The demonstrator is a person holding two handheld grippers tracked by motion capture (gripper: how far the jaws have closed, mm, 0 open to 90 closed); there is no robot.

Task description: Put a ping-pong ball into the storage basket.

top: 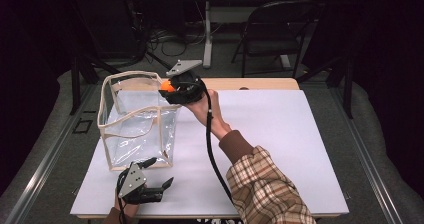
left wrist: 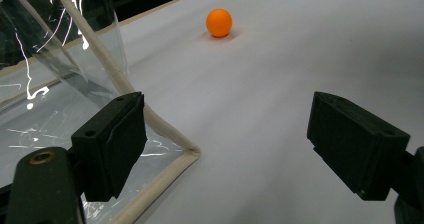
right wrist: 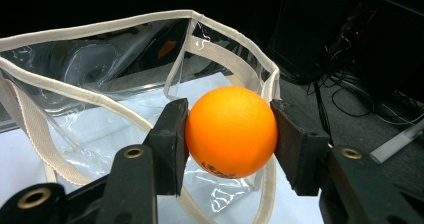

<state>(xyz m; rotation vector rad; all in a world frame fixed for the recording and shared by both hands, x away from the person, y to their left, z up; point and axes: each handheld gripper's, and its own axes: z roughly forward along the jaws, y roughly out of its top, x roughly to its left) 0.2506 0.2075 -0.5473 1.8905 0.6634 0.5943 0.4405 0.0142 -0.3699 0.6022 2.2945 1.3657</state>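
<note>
Fingers [right wrist: 170,144] of the right gripper [right wrist: 227,144] pinch an orange ball [right wrist: 231,131], seemingly above the clear bag's rim [right wrist: 100,26].

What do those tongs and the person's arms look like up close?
Both tongs, left and right, are black with two blocky jaws, brass-ringed screw holes and a grey three-cornered plate on top. A black cable trails from the right one. The right arm wears a plaid sleeve with a brown cuff.

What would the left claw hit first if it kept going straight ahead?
Probably nothing soon: bare white table lies ahead of the left claw. An orange ball sits farther along, roughly in line; the bag stays beside it.
</note>
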